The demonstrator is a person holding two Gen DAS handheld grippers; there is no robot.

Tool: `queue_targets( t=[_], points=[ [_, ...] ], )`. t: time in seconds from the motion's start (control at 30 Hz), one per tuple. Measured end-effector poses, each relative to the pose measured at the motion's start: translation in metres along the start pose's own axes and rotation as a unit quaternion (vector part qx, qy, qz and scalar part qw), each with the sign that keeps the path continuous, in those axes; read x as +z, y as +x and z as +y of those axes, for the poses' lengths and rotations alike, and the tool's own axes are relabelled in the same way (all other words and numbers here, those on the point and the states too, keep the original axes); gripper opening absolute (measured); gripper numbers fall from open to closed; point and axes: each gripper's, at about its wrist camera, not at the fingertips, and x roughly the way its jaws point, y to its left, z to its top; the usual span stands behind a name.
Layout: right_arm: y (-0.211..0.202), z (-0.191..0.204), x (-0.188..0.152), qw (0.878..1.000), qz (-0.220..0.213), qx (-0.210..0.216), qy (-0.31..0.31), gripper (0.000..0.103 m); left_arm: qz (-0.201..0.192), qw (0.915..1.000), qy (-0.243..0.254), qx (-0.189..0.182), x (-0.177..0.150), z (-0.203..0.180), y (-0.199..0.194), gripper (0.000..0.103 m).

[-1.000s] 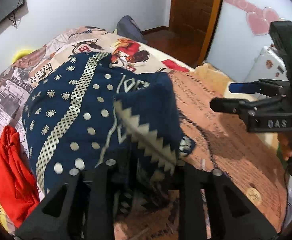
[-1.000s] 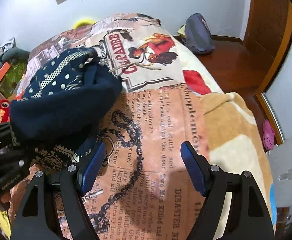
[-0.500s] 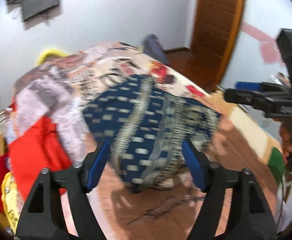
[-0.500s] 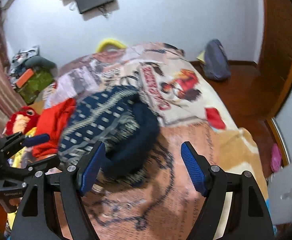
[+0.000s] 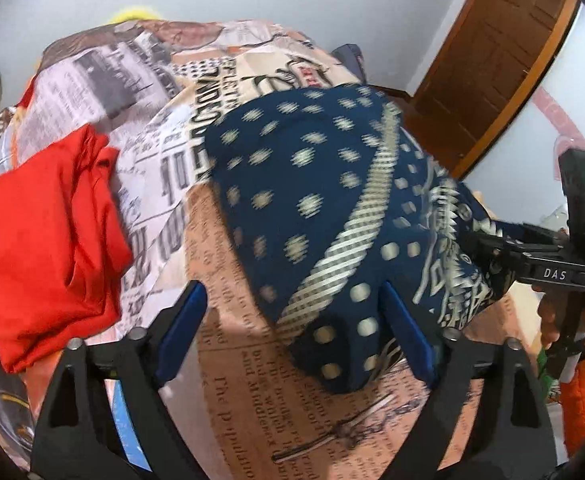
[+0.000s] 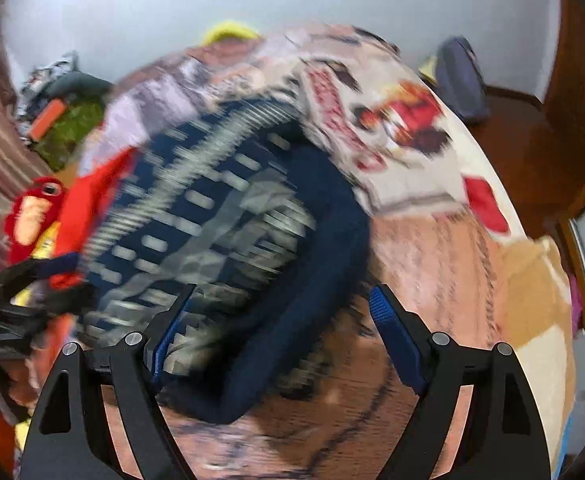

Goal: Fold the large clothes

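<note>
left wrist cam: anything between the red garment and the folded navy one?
Only bare bedspread, its newspaper print showing between the red garment and the navy patterned garment. Clear in the left wrist view; the right wrist view is too blurred.

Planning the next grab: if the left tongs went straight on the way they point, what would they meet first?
Probably the navy garment: its near corner lies between the opening left tongs, unpinched. Depth is unclear; the bedspread could come first.
</note>
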Motion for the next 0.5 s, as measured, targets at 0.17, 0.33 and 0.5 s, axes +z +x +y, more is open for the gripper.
queue_targets(
  t=[0.17, 0.33, 0.5],
  points=[
    [0.003, -0.027, -0.02, 0.999, 0.017, 0.021, 0.034, 0.083, 0.0, 1.0, -0.004, 0.008, -0.023, 0.005, -0.003, 0.091],
    [-0.015, -0.033, -0.034, 0.998, 0.003, 0.024, 0.053, 0.083, -0.021, 0.9989, -0.012, 0.039, -0.037, 0.004, -0.02, 0.09],
    [-0.039, -0.018, -0.023, 0.999, -0.026, 0.017, 0.036, 0.085, -0.045, 0.9945, 0.023, 0.092, -0.029, -0.002, -0.042, 0.09]
  ],
)
